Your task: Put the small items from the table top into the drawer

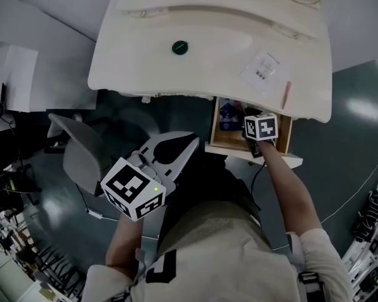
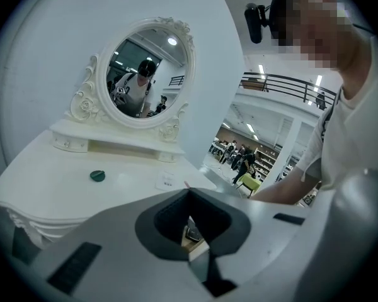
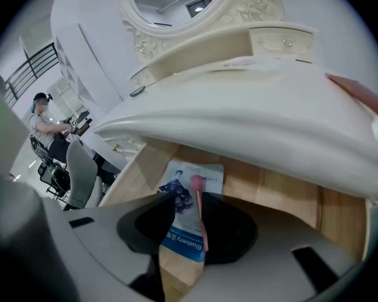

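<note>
Looking down in the head view: the table (image 1: 145,61) had 3 items on top. A green lid (image 1: 179,47) sat mid-top toward the back edge, a clear packet (image 1: 264,68) toward the right edge, and a red stick (image 1: 286,95) at the front right corner. The drawer (image 1: 236,147) stood open under the front right edge w/ a blue packet (image 1: 229,115) inside. The right gripper (image 1: 257,131) was over the drawer. The left gripper (image 1: 173,148) hung low, well apart from the table, beside a grey chair (image 1: 82,153).

Left gripper view: jaws were together, nothing betw. them. Ahead were the table top w/ lid and packet, and a mirror (image 2: 145,74) at the back edge.

Right gripper view: jaws were partway apart w/ a pink-tipped stick (image 3: 200,219) betw. them. It lay along one jaw and was not pinched from both sides, as far as I could see. Under it lay the blue packet on the drawer floor.

Progress, my read: approx. halfway. The blue packet was in and the pink-tipped stick looked about delivered. The lid, clear packet and red stick were yet to go, and the drawer was not yet shut.
</note>
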A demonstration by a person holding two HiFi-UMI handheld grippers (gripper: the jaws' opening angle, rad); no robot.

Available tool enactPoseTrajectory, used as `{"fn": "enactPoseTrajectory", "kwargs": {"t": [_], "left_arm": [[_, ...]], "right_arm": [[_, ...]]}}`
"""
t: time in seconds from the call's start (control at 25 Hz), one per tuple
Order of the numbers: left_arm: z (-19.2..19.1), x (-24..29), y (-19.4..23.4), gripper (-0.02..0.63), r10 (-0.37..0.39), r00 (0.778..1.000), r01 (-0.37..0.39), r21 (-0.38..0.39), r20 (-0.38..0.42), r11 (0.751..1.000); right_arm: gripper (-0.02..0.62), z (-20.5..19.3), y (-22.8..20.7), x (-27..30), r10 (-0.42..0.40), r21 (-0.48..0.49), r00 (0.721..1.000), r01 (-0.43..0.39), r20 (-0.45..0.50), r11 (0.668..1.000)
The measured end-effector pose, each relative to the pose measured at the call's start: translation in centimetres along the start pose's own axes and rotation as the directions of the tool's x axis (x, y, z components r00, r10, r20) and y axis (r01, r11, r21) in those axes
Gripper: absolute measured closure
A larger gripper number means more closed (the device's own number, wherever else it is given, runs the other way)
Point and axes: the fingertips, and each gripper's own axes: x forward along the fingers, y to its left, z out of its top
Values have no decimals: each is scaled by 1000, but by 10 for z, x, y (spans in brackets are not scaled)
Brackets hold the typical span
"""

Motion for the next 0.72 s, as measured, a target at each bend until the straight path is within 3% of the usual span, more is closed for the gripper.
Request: {"fn": "enactPoseTrajectory", "kwargs": {"t": [0.72], "left_arm": [[36, -18, -14, 551, -5, 997, 0, 73, 74, 997]], "right_arm": [[474, 32, 15, -72, 33, 15, 984, -36, 175, 999]]}}
